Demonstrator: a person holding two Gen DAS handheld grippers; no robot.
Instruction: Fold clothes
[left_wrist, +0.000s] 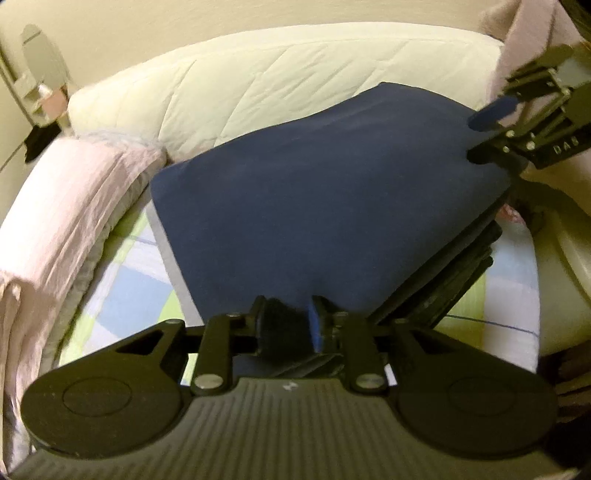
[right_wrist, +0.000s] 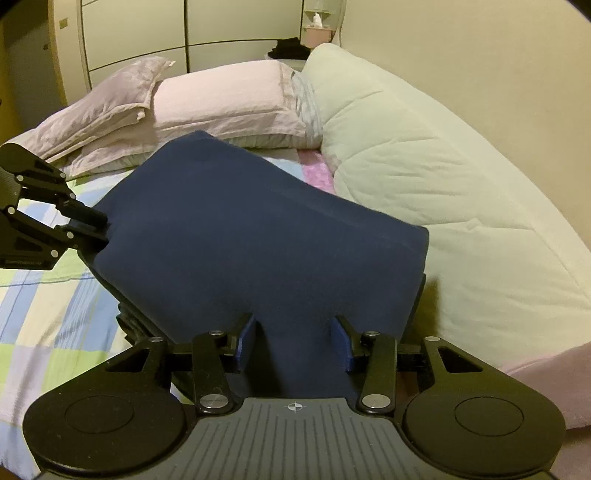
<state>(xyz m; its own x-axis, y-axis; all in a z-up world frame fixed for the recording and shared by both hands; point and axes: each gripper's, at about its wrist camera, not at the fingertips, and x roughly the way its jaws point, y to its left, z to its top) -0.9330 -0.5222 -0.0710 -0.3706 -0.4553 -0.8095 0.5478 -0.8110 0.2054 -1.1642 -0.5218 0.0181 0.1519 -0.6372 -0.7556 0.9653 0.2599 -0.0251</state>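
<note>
A navy blue garment (left_wrist: 325, 192) is held lifted above the bed, stretched between both grippers; it also fills the middle of the right wrist view (right_wrist: 258, 240). My left gripper (left_wrist: 290, 328) is shut on its near edge, and shows at the left of the right wrist view (right_wrist: 99, 230). My right gripper (right_wrist: 293, 339) is shut on a bunched corner of the garment, and shows at the upper right of the left wrist view (left_wrist: 480, 136). Darker folded layers (left_wrist: 454, 280) hang under the garment.
The bed has a checked blue, green and white sheet (right_wrist: 48, 325). A cream quilted duvet (right_wrist: 424, 173) lies along the wall side. Pink pillows (right_wrist: 221, 103) sit at the head. A wardrobe (right_wrist: 147, 33) and a bedside shelf (right_wrist: 317, 26) stand behind.
</note>
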